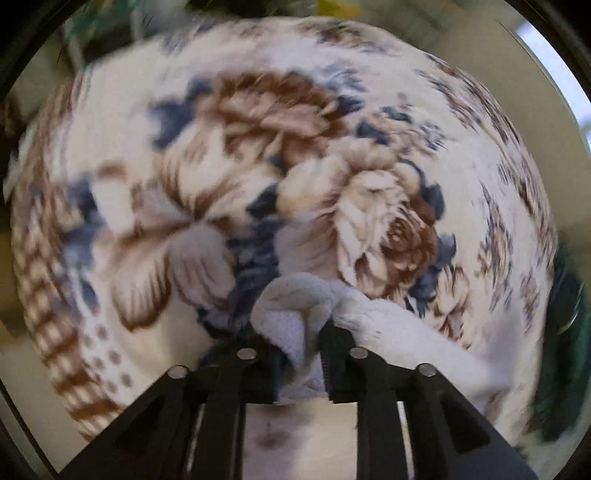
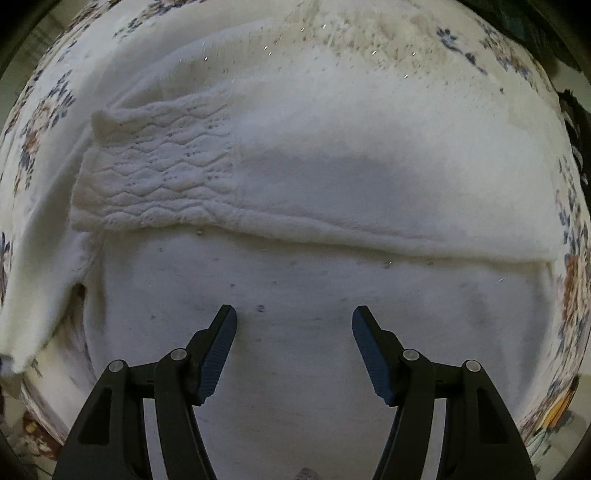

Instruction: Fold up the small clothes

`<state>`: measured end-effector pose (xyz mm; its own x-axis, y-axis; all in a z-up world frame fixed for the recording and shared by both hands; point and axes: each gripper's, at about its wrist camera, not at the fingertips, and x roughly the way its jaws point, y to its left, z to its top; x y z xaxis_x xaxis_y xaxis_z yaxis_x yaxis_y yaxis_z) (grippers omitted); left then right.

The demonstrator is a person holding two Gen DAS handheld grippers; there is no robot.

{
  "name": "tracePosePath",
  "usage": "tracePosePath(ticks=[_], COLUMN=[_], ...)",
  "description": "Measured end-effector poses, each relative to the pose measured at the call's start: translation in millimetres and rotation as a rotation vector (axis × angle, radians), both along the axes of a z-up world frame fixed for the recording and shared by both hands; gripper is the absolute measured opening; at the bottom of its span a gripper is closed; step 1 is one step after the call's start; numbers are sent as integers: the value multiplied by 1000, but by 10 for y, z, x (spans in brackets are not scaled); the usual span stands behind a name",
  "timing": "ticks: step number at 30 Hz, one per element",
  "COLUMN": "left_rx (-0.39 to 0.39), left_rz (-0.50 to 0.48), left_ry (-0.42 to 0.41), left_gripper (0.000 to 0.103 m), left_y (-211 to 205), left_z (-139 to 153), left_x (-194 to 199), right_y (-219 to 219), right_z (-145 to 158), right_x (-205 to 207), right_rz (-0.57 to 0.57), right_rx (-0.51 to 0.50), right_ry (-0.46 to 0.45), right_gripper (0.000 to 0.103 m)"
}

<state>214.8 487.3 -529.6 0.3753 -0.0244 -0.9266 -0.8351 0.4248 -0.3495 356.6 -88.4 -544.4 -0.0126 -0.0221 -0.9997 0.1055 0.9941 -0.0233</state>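
Note:
A small white fleece garment (image 2: 332, 177) lies spread on a floral blanket (image 2: 40, 122), with a folded layer across its middle and a quilted wavy cuff (image 2: 155, 184) at the left. My right gripper (image 2: 294, 325) is open and empty, just above the garment's near part. In the left wrist view my left gripper (image 1: 299, 354) is shut on a bunched edge of the white garment (image 1: 295, 306), lifted over the floral blanket (image 1: 258, 147). That view is motion-blurred.
The blanket with brown and blue flowers covers the whole work surface. Dark green cloth (image 1: 565, 332) lies at its right edge in the left wrist view. Dark cloth (image 2: 524, 22) shows at the top right of the right wrist view.

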Motion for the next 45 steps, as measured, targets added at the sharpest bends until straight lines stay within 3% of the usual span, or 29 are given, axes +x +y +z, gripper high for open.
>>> tracePosePath(ticks=[1,3,5,7,9,11,15,17,18,19,20,24,26,29,31,33,34,36,37,39,41,44,45], left_rx=[-38,-69,-83,-121,-162,-179,-82,-45,-17,12,30,75,62,14,-74,-118,-140,-161,-174,-219,-270,-279,-266], left_rz=[38,131,220,325,358,316,53,-32,-55,-85,-103,-59,-13,52,100,168,210,257,280,299,289,276,275], left_ry=[-30,-76,-107,-162,-175,-142,9,38,28,-3,-11,-130,-150,-103,-91,-113,-138,-172,-193,-230,-244,-233,-216], left_gripper=[19,33,56,62,62,62,62,60,53,12,6,5,6,6,7,7,14,45,65,66,66,66,66], left_y=[15,77,145,200,203,178,185,230,241,253,269,470,631,733,743,680,604,405,281,111,11,-33,-32], left_z=[0,28,47,28,-46,-139,-291,-347,-316,-244,-175,118,94,-125,-232,-233,-199,-150,-140,-197,-320,-502,-531], left_x=[-94,-307,-541,-818,-909,-844,-261,4,72,139,183,203,188,133,-20,-242,-395,-601,-699,-734,-593,-259,-168], right_y=[7,36,34,21,70,69,-120,-192,-207,-198,-207,-209,-206,-197,-96,86,223,247,289,254,215,113,27], right_z=[-12,-11,-8,-10,-16,-33,-118,-141,-144,-152,-140,-108,-83,-95,-125,-77,-119,-97,-111,-75,-21,56,112], right_x=[-19,-58,-93,-133,-105,-108,-98,-82,-76,-75,-72,-63,3,47,98,184,298,333,415,526,593,587,574], right_rz=[-2,3,11,8,-4,-24,-69,-76,-73,-68,-61,-63,-78,-98,-101,-107,-111,-121,-125,-137,-152,-165,-122], right_rx=[5,14,22,18,11,1,0,-11,-14,-21,-29,-43,-43,-41,-46,-51,-52,-53,-56,-72,-104,-166,-181], right_ry=[5,5,7,8,1,-3,14,15,12,8,-3,-31,-38,-38,-37,-32,-30,-29,-30,-42,-58,-77,-107], right_gripper=[67,67,67,67,67,67,67,67,67,67,67,67,67,67,67,67,67,67,67,73,85,85,85])
